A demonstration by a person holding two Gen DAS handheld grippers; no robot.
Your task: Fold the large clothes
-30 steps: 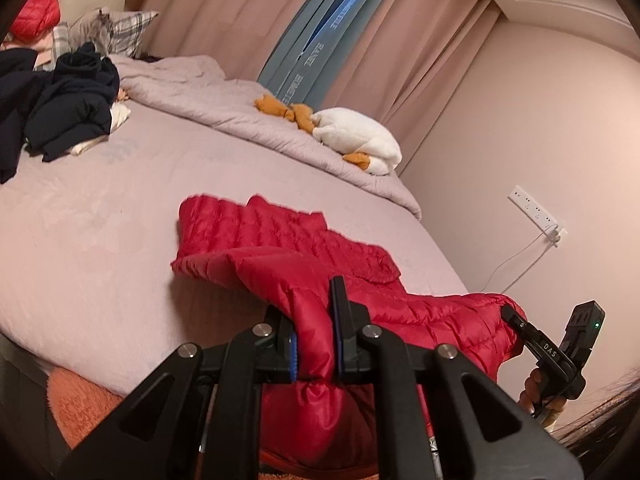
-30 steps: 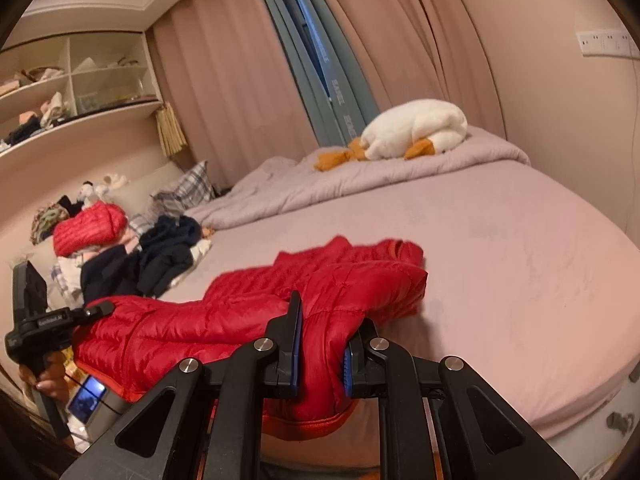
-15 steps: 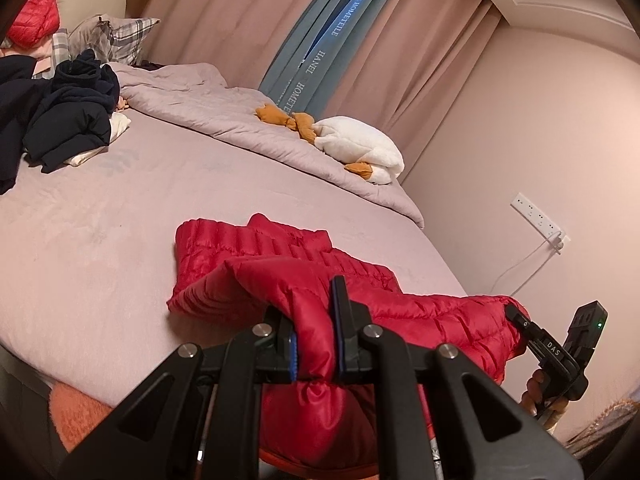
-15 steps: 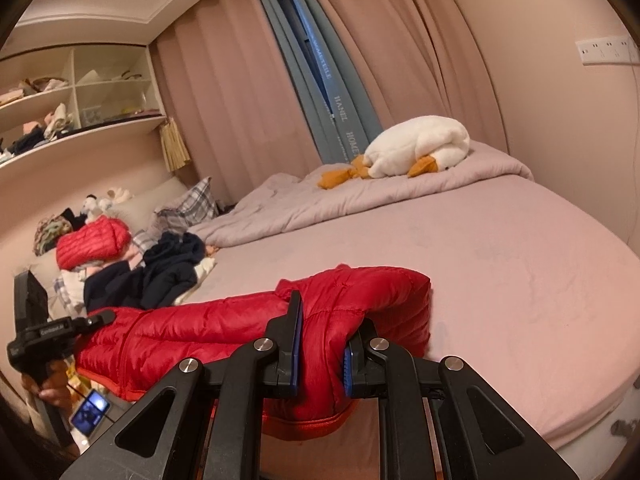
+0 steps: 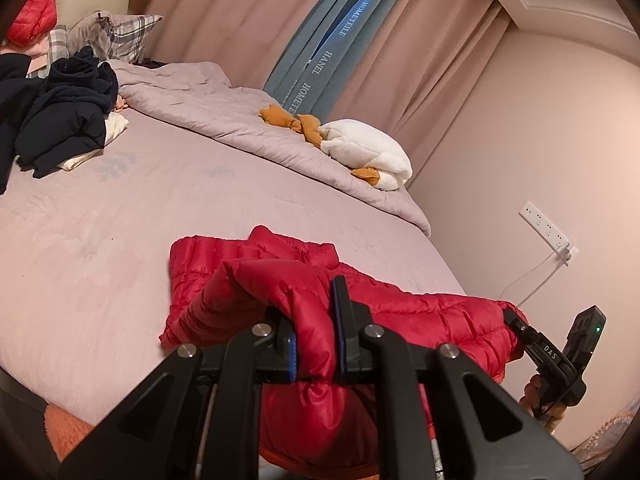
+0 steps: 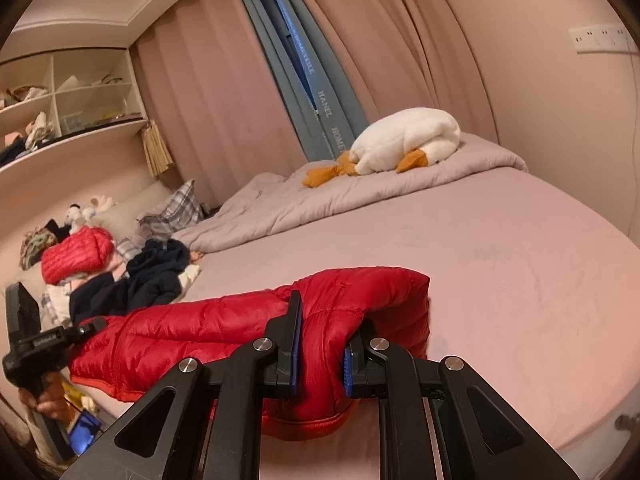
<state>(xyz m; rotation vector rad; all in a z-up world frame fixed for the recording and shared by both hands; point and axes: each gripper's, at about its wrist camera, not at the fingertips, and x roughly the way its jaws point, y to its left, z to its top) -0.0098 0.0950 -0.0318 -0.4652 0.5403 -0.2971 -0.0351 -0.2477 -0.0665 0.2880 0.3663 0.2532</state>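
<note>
A red puffer jacket (image 5: 420, 312) lies stretched along the near edge of the bed (image 5: 120, 240), and part of it hangs over the side. My left gripper (image 5: 314, 320) is shut on a bunched fold at the jacket's left end. My right gripper (image 6: 326, 320) is shut on the fold at the other end of the jacket (image 6: 180, 336). In the left wrist view the right gripper (image 5: 520, 324) shows at the jacket's far right, with a hand under it. The right wrist view shows the left gripper (image 6: 90, 326) at the jacket's left end.
A white plush goose (image 6: 408, 140) lies on a bunched grey quilt (image 5: 240, 120) at the far side. Dark clothes (image 5: 60, 120), a plaid pillow (image 5: 116, 32) and another red jacket (image 6: 76, 254) sit at the head end. A wall socket with a cable (image 5: 548, 232) is on the right.
Both grippers have drawn back with the jacket toward the bed's near edge. The jacket's far part has slid closer and now lies as a tighter band.
</note>
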